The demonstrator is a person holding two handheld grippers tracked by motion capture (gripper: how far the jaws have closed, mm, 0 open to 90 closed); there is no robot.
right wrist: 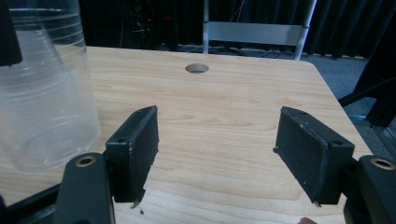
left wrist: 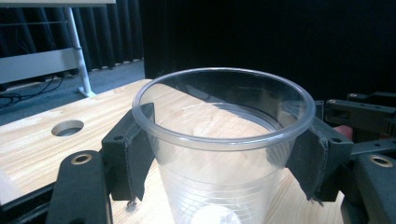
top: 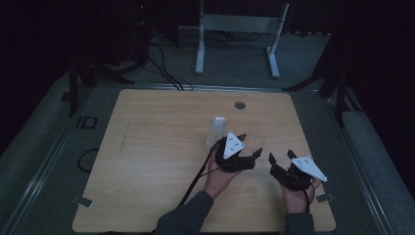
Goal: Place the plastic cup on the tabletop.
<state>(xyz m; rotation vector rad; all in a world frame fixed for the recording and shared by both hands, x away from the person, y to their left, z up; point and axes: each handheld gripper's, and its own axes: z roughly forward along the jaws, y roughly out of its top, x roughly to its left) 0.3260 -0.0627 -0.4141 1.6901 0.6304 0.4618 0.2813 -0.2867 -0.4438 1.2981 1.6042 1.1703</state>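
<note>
Clear plastic cup (left wrist: 223,154) sits between the pads (left wrist: 138,156) of the left gripper (left wrist: 223,161), one pad on each side of its wall just under the rim, pressed against it, so the jaws are clamped on the cup. It stands upright, its long axis vertical and its open mouth pointing up, and its base appears to be down at the table (top: 147,147). In the high view the left gripper (top: 243,151) holds the cup (top: 253,142) right of the table's middle, nearer the person's edge. Just beyond the cup, towards the far edge, stands a second clear cup (top: 218,131), upright, mouth down as far as I can tell. The right gripper (right wrist: 217,156) hovers just right of the held cup with its jaws spread wide and nothing between them. The table is pale wood with a round cable hole (top: 240,105) near its far edge. Beyond it lie grey carpet, a white metal frame (top: 238,34), trailing cables and dark curtains in a dim room.
</note>
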